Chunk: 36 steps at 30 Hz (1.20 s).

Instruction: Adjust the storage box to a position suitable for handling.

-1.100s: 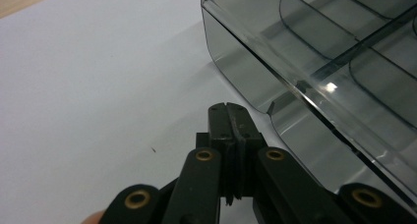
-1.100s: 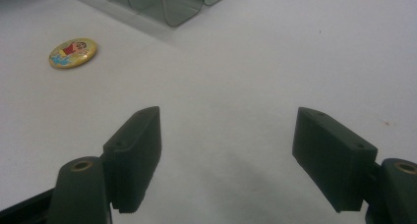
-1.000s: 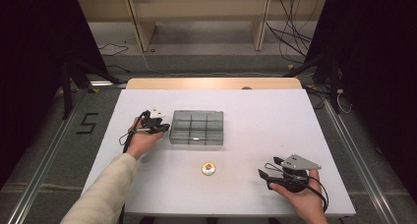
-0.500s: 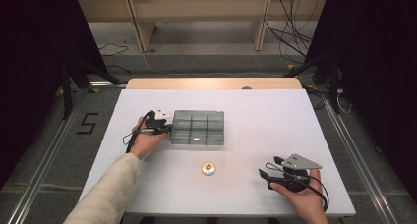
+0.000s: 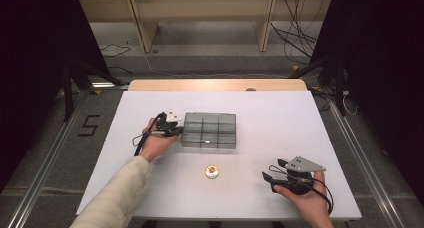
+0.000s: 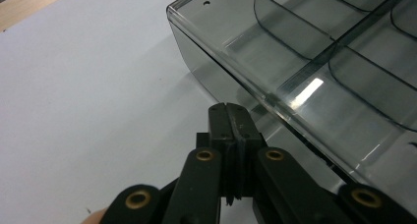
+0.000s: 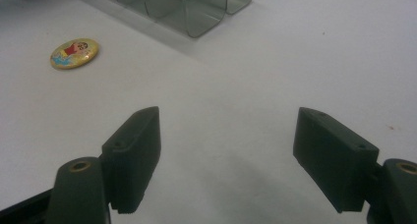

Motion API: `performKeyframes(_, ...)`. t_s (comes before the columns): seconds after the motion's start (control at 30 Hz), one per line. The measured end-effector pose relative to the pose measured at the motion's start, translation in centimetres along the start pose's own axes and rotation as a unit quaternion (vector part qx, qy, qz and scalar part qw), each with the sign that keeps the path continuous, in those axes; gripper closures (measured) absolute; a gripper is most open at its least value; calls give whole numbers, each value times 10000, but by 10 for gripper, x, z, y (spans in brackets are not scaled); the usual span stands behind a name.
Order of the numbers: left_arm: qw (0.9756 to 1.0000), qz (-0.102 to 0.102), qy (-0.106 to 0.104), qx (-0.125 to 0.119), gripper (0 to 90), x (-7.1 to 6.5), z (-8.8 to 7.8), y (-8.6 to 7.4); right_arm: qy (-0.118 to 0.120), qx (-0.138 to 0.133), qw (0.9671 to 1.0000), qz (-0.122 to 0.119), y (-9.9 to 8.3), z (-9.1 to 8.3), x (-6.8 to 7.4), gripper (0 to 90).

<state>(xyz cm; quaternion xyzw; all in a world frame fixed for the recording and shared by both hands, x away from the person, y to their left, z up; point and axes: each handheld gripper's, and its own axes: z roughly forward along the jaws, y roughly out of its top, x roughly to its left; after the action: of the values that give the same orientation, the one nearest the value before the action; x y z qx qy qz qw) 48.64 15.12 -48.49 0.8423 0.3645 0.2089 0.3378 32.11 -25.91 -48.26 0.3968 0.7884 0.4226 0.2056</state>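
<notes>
The clear compartment box [image 6: 314, 81] sits just ahead of our left gripper [image 6: 230, 111], whose jaws are pressed together at its near wall; it looks light, stiff and slick, so we would nudge low, our right gripper [image 7: 226, 150] spread wide

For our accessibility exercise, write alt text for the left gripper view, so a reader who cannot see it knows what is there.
The left gripper, its two black jaws shut together with nothing between them, points at the near side wall of a smoky clear plastic organiser box. The box stands on a white table, and curved dividers split it into compartments that look empty.
</notes>
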Motion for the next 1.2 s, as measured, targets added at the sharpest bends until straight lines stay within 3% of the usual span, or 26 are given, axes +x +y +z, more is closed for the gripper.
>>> performKeyframes(0.23,9999,142,-89,20,897,-12,2,7,13,8,10000,-13,1,1,1,277)
performKeyframes(0.53,9997,193,-118,15,896,-16,4,9,12,55,10000,-47,2,3,1,303)
performKeyframes(0.7,9997,185,-132,16,895,-16,3,9,-46,-145,9998,-138,9,4,5,406)
performKeyframes(0.9,9997,231,-5,-12,894,-20,-5,5,-170,-229,9996,-48,21,13,5,575)
performKeyframes(1.0,9993,364,97,-18,893,-23,-13,-1,-167,-290,9994,24,33,18,5,660)
performKeyframes(1.13,9996,271,56,-99,858,-25,-24,-8,-232,-399,9989,-38,48,25,6,722)
performKeyframes(1.2,9997,220,-12,-142,821,-27,-32,-13,-243,-471,9986,-36,63,36,6,795)
